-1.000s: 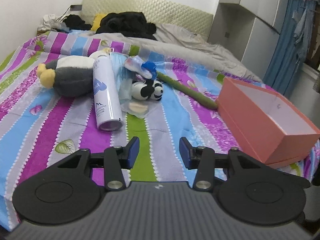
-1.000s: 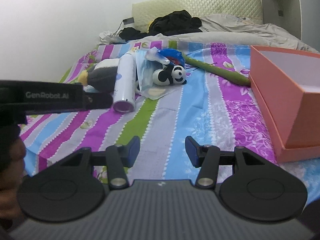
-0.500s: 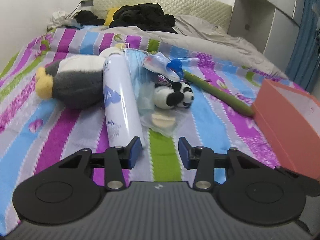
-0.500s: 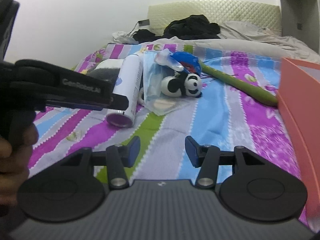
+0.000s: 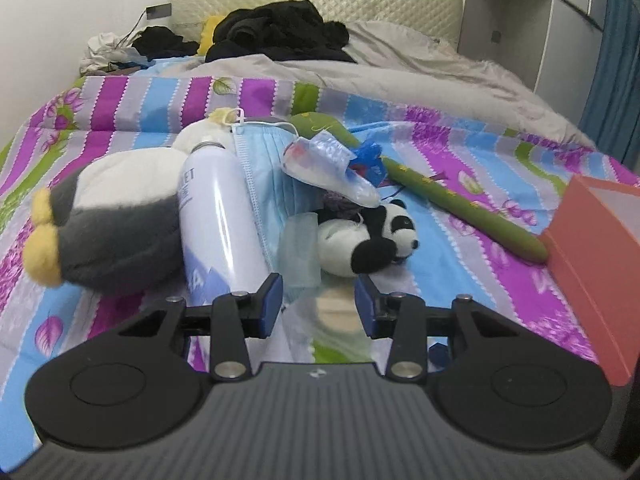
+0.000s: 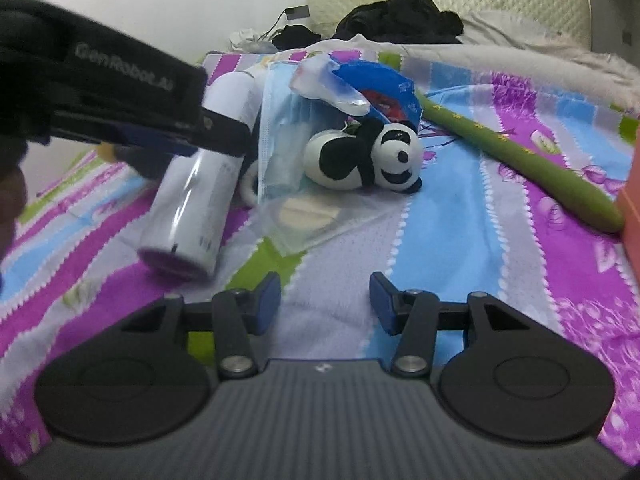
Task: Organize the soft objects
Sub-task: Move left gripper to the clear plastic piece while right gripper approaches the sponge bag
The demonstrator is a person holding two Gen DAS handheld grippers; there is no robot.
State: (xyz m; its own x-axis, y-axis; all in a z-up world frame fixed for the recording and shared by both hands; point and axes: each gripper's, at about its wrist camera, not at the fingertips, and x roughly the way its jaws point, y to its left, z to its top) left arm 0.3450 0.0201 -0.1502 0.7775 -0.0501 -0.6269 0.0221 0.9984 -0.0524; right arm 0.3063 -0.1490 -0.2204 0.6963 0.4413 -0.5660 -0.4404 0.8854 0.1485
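Note:
A small panda plush [image 5: 370, 238] [image 6: 366, 160] lies on the striped bedspread [image 5: 460, 264]. To its left lie a blue face mask [image 5: 272, 172] [image 6: 280, 128], a white spray can [image 5: 218, 216] [image 6: 200, 184] and a grey-and-white penguin plush [image 5: 108, 220]. A clear packet with a beige pad [image 6: 310, 216] lies in front of the panda. My left gripper [image 5: 318, 304] stands open just short of the can's base and the packet, nothing between its fingers. My right gripper [image 6: 324, 300] is open over bare bedspread, nearer than the panda. The left gripper's body [image 6: 112, 96] crosses the right wrist view's left side.
A salmon-coloured open box [image 5: 592, 248] sits at the right, with a long green stick-like plush [image 5: 460, 204] [image 6: 520, 152] leading to it. Blue and clear plastic wrappers [image 5: 336, 160] [image 6: 360, 88] lie on the mask. Dark clothes [image 5: 280, 32] and a grey blanket [image 5: 420, 80] are heaped by the headboard.
Both grippers have moved forward toward the pile, which now looks larger and closer. The box has slid toward the right edge of both views. Both grippers' jaws look about the same width.

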